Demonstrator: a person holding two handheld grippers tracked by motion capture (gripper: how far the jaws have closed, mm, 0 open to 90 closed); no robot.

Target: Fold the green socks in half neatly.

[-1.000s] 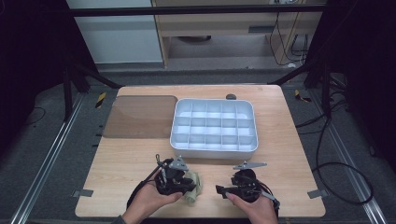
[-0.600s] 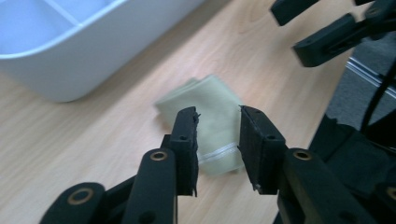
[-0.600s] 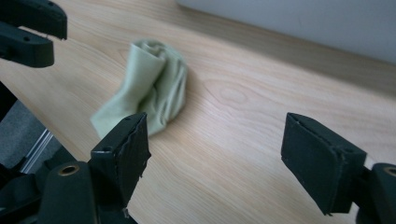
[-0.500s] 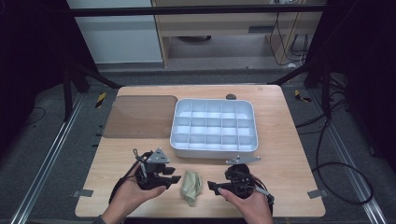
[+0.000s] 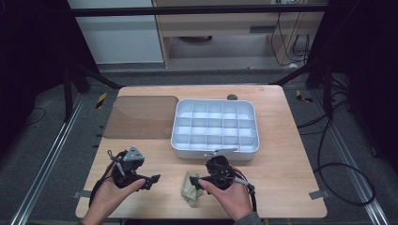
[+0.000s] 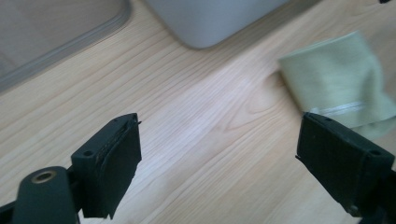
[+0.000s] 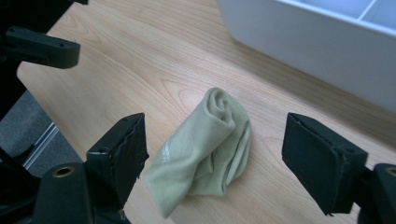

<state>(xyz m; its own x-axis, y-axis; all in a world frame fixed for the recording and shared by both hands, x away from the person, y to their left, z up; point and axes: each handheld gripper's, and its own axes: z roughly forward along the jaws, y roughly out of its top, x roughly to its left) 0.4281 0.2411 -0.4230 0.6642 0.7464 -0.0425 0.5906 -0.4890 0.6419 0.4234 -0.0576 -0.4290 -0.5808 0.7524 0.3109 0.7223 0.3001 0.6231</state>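
The right gripper [image 7: 212,154] is held with its jaws wide apart over the rolled, pale green sock [image 7: 208,140], which lies loose on the wooden table [image 5: 286,159] near the front edge, just in front of the white compartment tray [image 5: 215,127]; nothing is pinched by these jaws. The left gripper [image 6: 219,154] is seen off to the side over bare wood, its jaws having just been opening, with nothing between them and the sock [image 6: 338,88] lying beyond one jaw. A risk is judged in the roll itself: if only the outer layer is caught, the sock may be unrolled or dragged rather than lifted. If the jaws are brought down too steeply, the pads may be pressed onto the table. Since the sock lies close to the table's edge, it could be pushed off by a sideways nudge.
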